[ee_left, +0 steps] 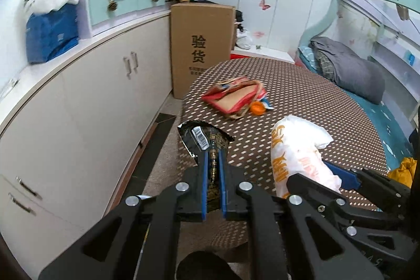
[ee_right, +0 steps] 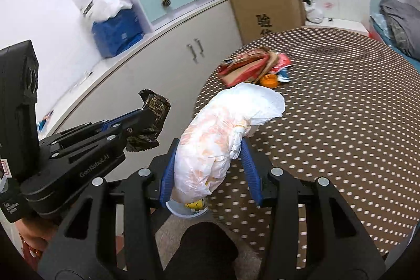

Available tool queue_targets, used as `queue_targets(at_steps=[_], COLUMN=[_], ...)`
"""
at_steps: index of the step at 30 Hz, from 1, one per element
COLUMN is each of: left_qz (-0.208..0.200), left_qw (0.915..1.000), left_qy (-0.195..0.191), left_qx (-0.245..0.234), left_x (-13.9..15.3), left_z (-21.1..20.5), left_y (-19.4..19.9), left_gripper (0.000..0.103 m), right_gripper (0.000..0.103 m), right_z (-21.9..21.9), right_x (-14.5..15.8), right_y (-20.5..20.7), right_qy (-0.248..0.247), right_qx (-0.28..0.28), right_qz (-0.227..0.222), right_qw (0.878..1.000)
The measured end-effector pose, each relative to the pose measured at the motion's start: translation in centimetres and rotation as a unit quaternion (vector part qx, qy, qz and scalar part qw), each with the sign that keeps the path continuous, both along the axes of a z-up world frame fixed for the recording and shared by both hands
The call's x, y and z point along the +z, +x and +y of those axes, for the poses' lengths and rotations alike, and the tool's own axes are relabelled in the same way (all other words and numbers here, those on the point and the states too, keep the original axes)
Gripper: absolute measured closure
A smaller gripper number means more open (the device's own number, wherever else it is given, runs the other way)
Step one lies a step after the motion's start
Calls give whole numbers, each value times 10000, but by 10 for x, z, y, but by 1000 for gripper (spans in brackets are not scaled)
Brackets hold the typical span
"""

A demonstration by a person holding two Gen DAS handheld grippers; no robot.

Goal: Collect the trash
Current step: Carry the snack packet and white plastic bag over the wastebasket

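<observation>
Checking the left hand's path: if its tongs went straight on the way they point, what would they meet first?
Probably the red wrapper pile on the dotted table. The left tongs, shut on a black wrapper, aim over the table's near edge toward it; depth is unclear.

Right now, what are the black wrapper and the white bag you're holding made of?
The black wrapper looks like thin glossy plastic film, maybe foil-lined: it shines, crinkles and has a zigzag-cut edge. The white bag looks like soft, thin plastic: it wrinkles, bunches up and lets orange print show through.
</observation>
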State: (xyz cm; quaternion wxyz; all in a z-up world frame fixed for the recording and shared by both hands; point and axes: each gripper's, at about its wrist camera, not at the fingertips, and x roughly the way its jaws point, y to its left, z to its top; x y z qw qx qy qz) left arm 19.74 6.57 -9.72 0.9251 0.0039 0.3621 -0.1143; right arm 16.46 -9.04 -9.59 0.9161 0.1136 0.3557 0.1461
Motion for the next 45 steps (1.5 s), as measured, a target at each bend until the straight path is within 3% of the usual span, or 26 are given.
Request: queue_targets(at_steps=[18, 30, 38, 45], left_qz=[599, 1218, 1790, 1919], left_qw=[9943, 9843, 9716, 9678], left_qy=[-192, -348, -452, -520], left_qx=[860, 1231, 1477, 1543], left_x=[-57, -118, -166, -180], left_z=[103, 150, 180, 188], left_y=[2, 19, 32, 44], left_gripper=[96, 96, 96, 95], right_gripper=[58, 58, 58, 58], right_z=[102, 148, 174, 184], right_x=[-43, -86, -115, -125], right_y=[22, 48, 65, 77], right_qy=[-344, -802, -1037, -1093], right_qx=[918, 1165, 1275, 1219], right_qz=[396, 649, 817, 777], right_qw=[9944, 9878, 9830, 9834])
